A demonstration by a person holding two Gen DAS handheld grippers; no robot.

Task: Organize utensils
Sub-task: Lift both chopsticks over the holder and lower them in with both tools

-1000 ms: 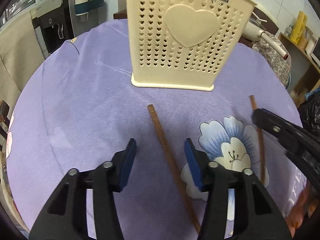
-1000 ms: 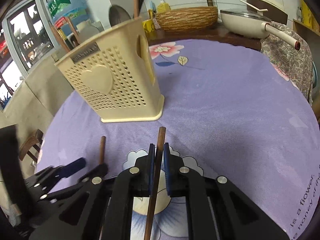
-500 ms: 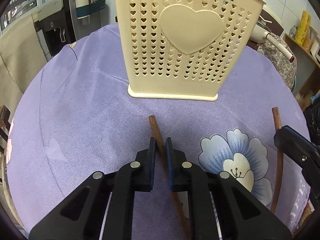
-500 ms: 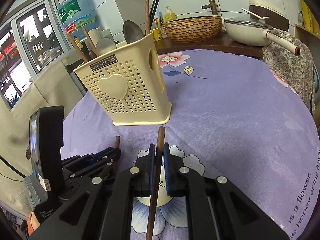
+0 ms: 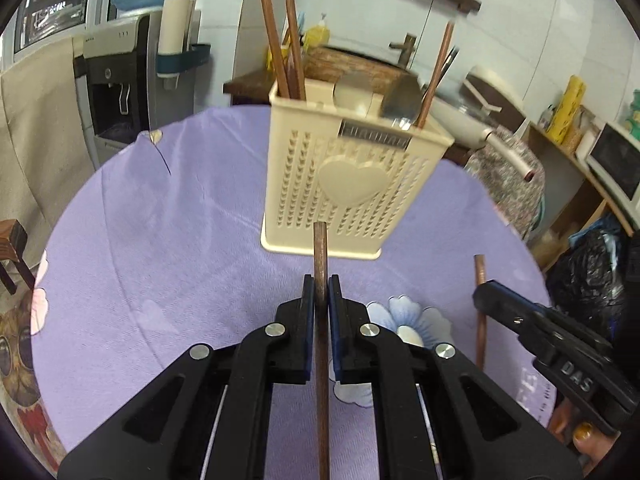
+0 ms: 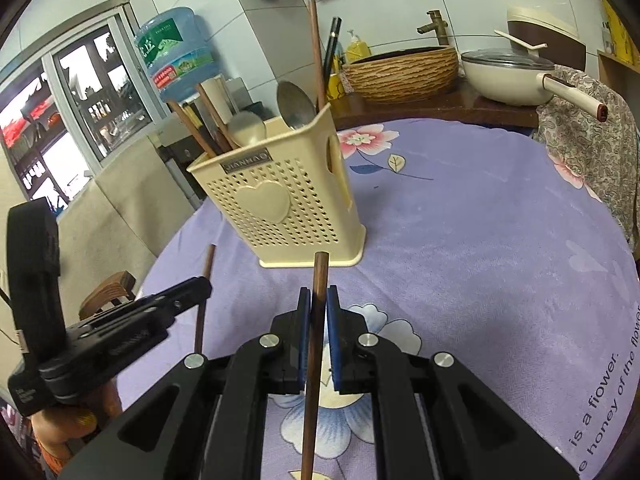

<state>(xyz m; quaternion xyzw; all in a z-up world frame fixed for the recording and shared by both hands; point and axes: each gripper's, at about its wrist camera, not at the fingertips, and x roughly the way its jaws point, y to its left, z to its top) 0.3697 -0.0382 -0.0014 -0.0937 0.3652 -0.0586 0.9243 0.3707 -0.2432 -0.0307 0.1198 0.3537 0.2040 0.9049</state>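
Left wrist view: left gripper (image 5: 320, 294) pinches one chopstick (image 5: 321, 256). Right gripper (image 6: 318, 304) pinches second chopstick (image 6: 317, 300), both short of cream holder (image 6: 280, 208).

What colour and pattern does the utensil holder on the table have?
The utensil holder is cream, perforated all over, with a raised heart on its front; the right wrist view shows it best.

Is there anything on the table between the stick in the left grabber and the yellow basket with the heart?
Nothing: in the left wrist view, only bare purple tablecloth lies between the chopstick tip and the holder.
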